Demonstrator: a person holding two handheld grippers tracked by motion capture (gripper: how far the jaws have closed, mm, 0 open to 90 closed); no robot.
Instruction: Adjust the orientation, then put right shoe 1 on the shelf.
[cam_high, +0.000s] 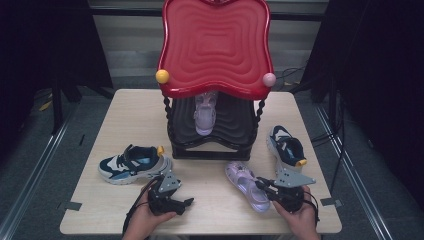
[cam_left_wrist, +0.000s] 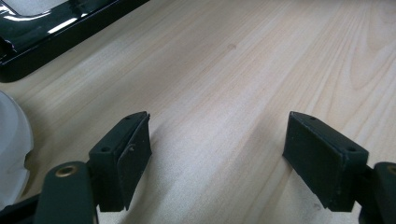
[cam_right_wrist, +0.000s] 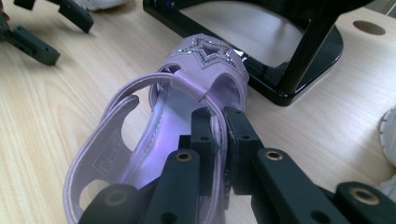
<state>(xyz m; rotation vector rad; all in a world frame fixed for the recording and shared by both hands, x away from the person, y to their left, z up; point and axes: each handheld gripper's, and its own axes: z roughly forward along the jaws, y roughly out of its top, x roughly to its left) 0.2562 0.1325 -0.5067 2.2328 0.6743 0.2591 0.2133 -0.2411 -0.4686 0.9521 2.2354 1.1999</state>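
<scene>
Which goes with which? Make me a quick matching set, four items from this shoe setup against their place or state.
Items:
1. purple sandal on the table
2. second purple sandal
3. left tongs
4. blue sneaker with white sole

Place or state:
A. on the lower shelf of the red-topped rack
B. open over bare wood
C. strap pinched by the right tongs
D. on the table left of the rack

Pairs: 1-C, 2-A, 3-B, 4-D

Wooden table (cam_high: 125, 107): rack (cam_high: 212, 145), sneakers (cam_high: 131, 164), sandal (cam_high: 246, 186).
</scene>
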